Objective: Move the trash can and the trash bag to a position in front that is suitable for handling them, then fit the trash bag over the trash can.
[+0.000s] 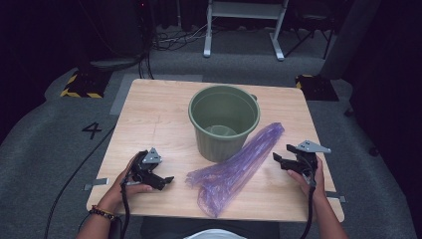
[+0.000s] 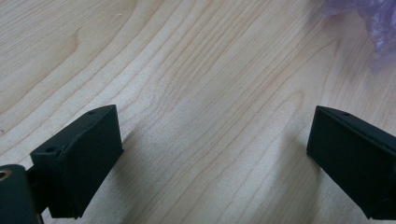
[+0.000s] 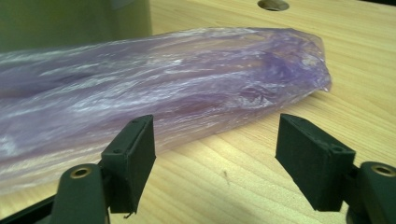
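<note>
Purple plastic bag [image 1: 234,169] is seen lying crumpled and stretched out on the wooden counter [image 1: 154,114], running from the lower middle of the high view up toward the right of centre. Its upper end rests just beside, and seemingly against, the lower right side of a green bucket [image 1: 224,122], which stands upright and open in the middle of the frame.

In the high view the left tongs [image 1: 166,180] are held at the lower left, low over the counter, pointing toward the bunched lower end of the bag and stopping near it without touching. In the left gripper view their jaws are seen spread wide over bare wood, with nothing between them, and a corner of the bag [image 2: 369,28] shows at the upper right of that frame.

The right tongs [image 1: 276,158] are held at the lower right of the high view, just beside the bag's right edge and aimed at it. In the right gripper view their jaws are seen standing wide apart with only bare counter between them; the bag [image 3: 163,88] stretches across the frame just beyond the tips, untouched, and the bucket's green wall [image 3: 74,23] is seen at the upper left.
</note>
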The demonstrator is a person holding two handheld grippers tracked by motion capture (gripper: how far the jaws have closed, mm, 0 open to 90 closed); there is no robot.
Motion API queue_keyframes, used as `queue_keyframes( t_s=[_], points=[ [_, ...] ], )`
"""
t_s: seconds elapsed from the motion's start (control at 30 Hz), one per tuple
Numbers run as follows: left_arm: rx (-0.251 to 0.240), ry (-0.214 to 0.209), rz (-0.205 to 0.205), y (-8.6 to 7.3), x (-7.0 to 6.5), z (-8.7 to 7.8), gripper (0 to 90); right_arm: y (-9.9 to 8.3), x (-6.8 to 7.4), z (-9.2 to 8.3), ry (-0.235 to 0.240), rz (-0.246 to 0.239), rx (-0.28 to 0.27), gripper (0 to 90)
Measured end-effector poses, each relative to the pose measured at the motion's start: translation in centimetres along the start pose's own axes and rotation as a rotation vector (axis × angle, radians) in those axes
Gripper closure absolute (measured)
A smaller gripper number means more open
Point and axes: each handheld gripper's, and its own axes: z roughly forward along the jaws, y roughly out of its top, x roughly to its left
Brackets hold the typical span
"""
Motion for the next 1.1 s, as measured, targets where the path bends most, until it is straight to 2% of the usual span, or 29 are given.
queue_keyframes(
  t_s=[0.03, 0.17, 0.23, 0.37, 0.47, 0.53, 0.6, 0.63, 0.7, 0.77, 0.83, 1.1],
  points=[
    [0.0, 0.0, 0.0, 0.0, 0.0, 0.0, 3.0, 0.1, -0.2, 0.3, 0.006, 0.011, 0.014, 26.2],
    [0.001, -0.001, 0.001, 0.0, 0.0, 0.0, 3.0, 0.7, -0.5, 0.8, 0.02, 0.043, 0.012, 23.5],
    [0.001, -0.001, 0.001, 0.0, 0.0, 0.0, 3.1, 1.6, -0.9, 1.7, 0.013, 0.092, 0.025, 21.4],
    [0.001, -0.003, 0.003, 0.0, 0.0, 0.0, 3.0, 2.8, -0.7, 2.4, 0.011, 0.094, 0.028, 19.0],
    [0.004, -0.007, 0.008, 0.1, 0.1, 0.1, 2.6, 3.8, -0.2, 3.8, -0.007, 0.098, 0.024, 18.5],
    [0.006, -0.006, 0.011, 0.1, 0.2, 0.1, 2.3, 4.0, 0.0, 5.2, -0.018, 0.089, 0.069, 18.5],
    [0.005, -0.007, 0.01, 0.1, 0.1, 0.1, 2.3, 4.0, -0.1, 5.7, -0.024, 0.099, 0.084, 18.5],
    [0.005, -0.007, 0.009, 0.1, 0.1, 0.1, 2.3, 3.9, -0.3, 6.7, -0.057, 0.108, 0.121, 18.7],
    [0.005, -0.004, 0.007, 0.1, 0.1, 0.1, 2.3, 3.8, -0.4, 7.0, -0.068, 0.111, 0.123, 19.1],
    [0.005, 0.002, 0.003, 0.1, 0.0, 0.0, 2.6, 3.3, -0.5, 8.0, -0.093, 0.101, 0.165, 19.6],
    [0.003, 0.004, -0.003, 0.0, -0.1, 0.0, 2.7, 3.1, -0.6, 8.4, -0.111, 0.111, 0.182, 20.3],
    [0.005, -0.001, 0.001, 0.1, 0.0, 0.1, 2.2, 2.8, -0.8, 8.7, -0.133, 0.111, 0.19, 20.3]
  ],
)
